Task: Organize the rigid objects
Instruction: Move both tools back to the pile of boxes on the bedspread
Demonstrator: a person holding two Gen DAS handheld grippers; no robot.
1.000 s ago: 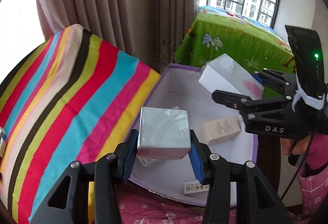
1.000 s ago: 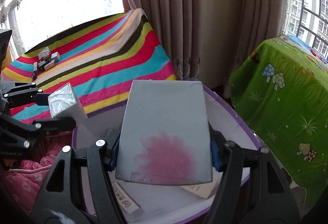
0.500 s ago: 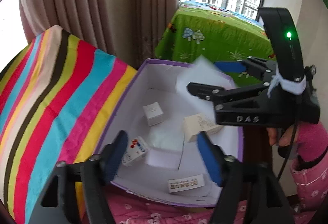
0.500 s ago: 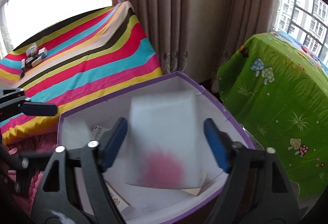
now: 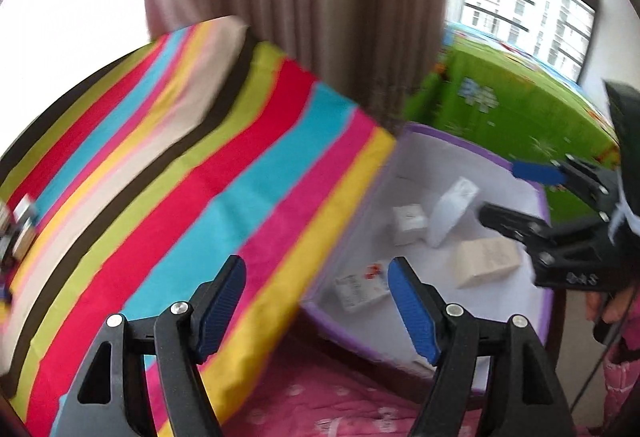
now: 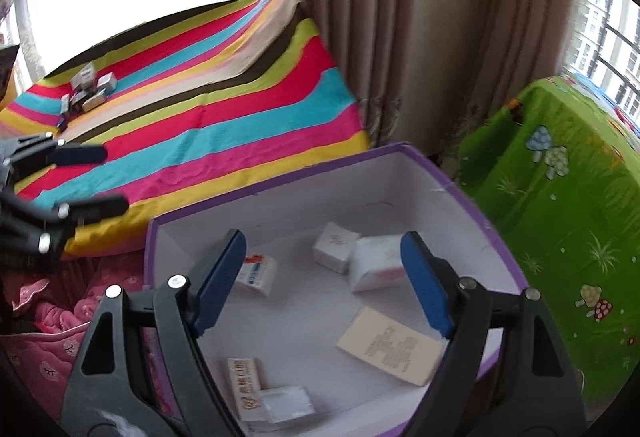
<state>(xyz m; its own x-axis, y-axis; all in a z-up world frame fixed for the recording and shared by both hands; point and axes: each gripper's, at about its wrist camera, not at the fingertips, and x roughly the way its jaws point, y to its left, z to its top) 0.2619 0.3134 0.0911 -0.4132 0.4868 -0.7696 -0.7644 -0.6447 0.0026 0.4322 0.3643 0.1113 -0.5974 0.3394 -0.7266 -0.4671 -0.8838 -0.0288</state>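
Through my left wrist camera, my left gripper [image 5: 316, 293] is spread wide with nothing between its blue pads. It hangs over the edge of the striped blanket [image 5: 192, 173], pointing more at the bed than at the purple-rimmed box [image 5: 404, 135]. I judge that fits going for more items: a small blurred cluster of boxes [image 5: 18, 233] sits at the far left of the blanket. Inside the box I see a small white cube [image 5: 408, 223], a white packet [image 5: 450, 213] leaning beside it, a beige carton [image 5: 486, 263] and a printed carton [image 5: 360, 287] near the wall. My right gripper [image 5: 504, 193] shows over the box's far side, jaws apart.

Through my right wrist camera, my right gripper [image 6: 324, 277] is also spread and empty, hovering above the box [image 6: 280, 185]. Below lie the white cube [image 6: 335, 247] touching the white packet [image 6: 378, 269], the printed carton [image 6: 256, 275], the beige carton [image 6: 390, 351], and two more small cartons [image 6: 266, 393] at the near wall. The unsorted boxes [image 6: 86, 89] wait well apart on the blanket [image 6: 224, 117]. The things lie loosely in the box, not lined up.
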